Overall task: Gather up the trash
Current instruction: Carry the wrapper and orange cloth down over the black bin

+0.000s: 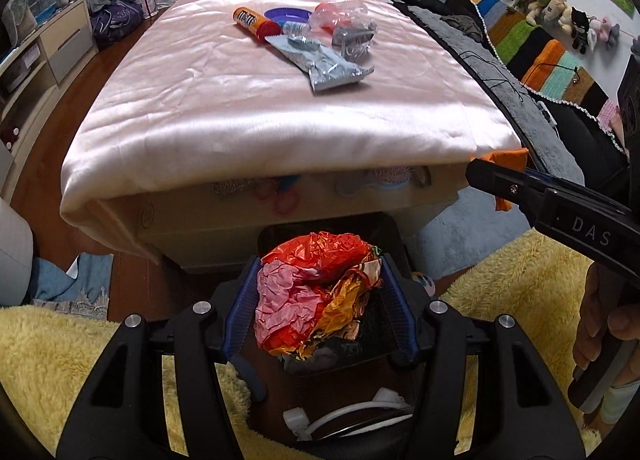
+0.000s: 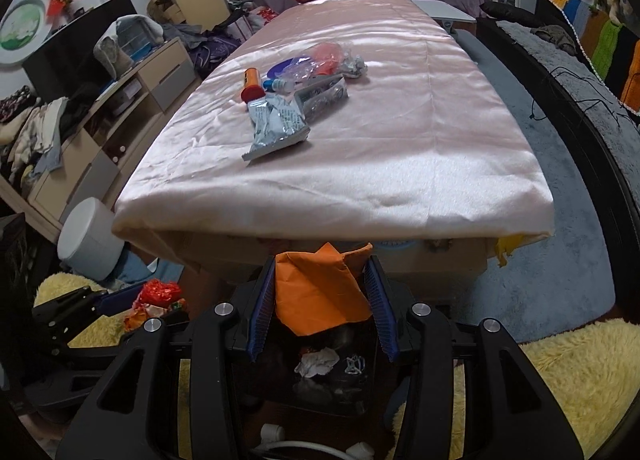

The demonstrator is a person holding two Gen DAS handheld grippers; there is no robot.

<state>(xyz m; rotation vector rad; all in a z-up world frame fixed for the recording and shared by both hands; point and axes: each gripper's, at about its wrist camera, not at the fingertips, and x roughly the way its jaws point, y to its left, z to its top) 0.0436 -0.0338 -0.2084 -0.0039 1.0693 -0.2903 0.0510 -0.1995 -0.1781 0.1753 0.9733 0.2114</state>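
In the left wrist view my left gripper is shut on a crumpled orange, pink and gold foil wrapper, right over the black bin. At the right edge my right gripper grips orange paper. The right wrist view shows that gripper shut on the folded orange paper, above the bin with crumpled white paper inside. More trash lies on the pink-covered table: an M&M's tube, a silver-blue wrapper and a clear plastic bag.
The bin stands on the floor against the table's near end, between yellow fluffy rugs. A white round tub sits left of the table, a low shelf unit beyond it. A dark bed and blue carpet lie to the right.
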